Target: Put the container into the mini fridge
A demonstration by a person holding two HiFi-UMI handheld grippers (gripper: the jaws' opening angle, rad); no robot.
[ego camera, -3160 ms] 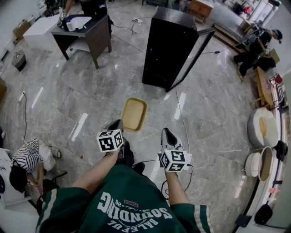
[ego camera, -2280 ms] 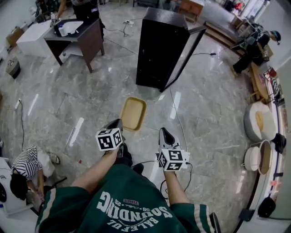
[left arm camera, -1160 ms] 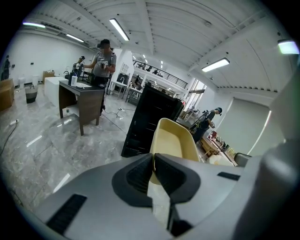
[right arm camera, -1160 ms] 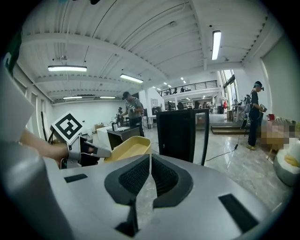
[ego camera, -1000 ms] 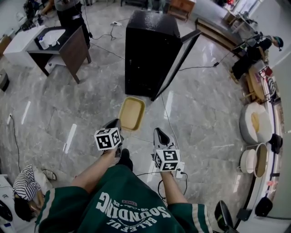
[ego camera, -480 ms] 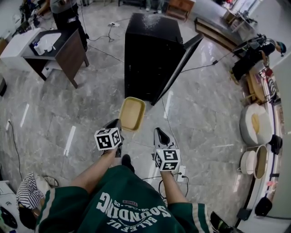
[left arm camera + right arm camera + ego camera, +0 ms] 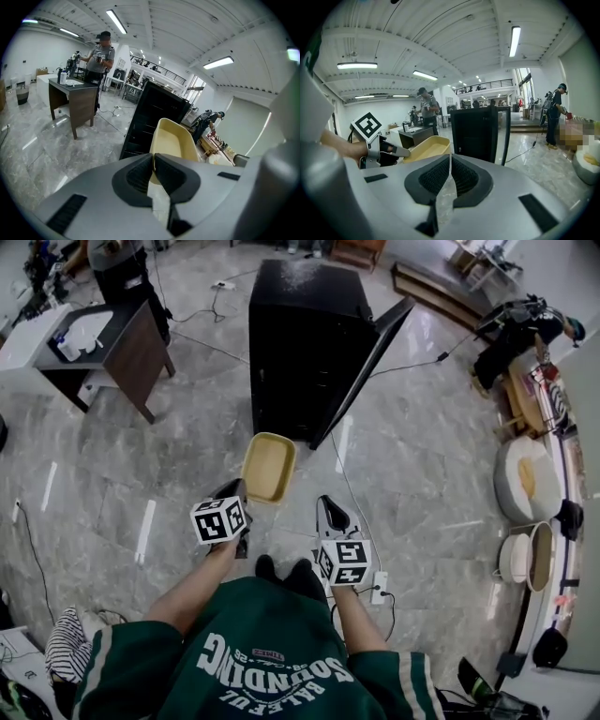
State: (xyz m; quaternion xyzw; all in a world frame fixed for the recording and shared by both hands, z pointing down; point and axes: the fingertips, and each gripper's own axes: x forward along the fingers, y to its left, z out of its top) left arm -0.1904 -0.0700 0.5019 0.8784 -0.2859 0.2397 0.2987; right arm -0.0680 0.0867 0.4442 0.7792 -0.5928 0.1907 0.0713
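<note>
left hand-held gripper (image 7: pixel 153 160) clamps the container (image 7: pixel 266 467) by its rim. right hand-held gripper (image 7: pixel 450 165) is closed, empty. the mini fridge (image 7: pixel 300 343) stands open.

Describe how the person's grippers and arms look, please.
The left gripper and right gripper are alike: grey shells, black ribbed pads on the jaws. Each carries a white cube with black square markers. The person wears a dark green shirt with white lettering and pale stripes on its short sleeves.

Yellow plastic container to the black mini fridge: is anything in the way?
Nothing: the head view shows only bare grey marble floor between the yellow plastic container, clamped by the left gripper, and the black mini fridge.
</note>
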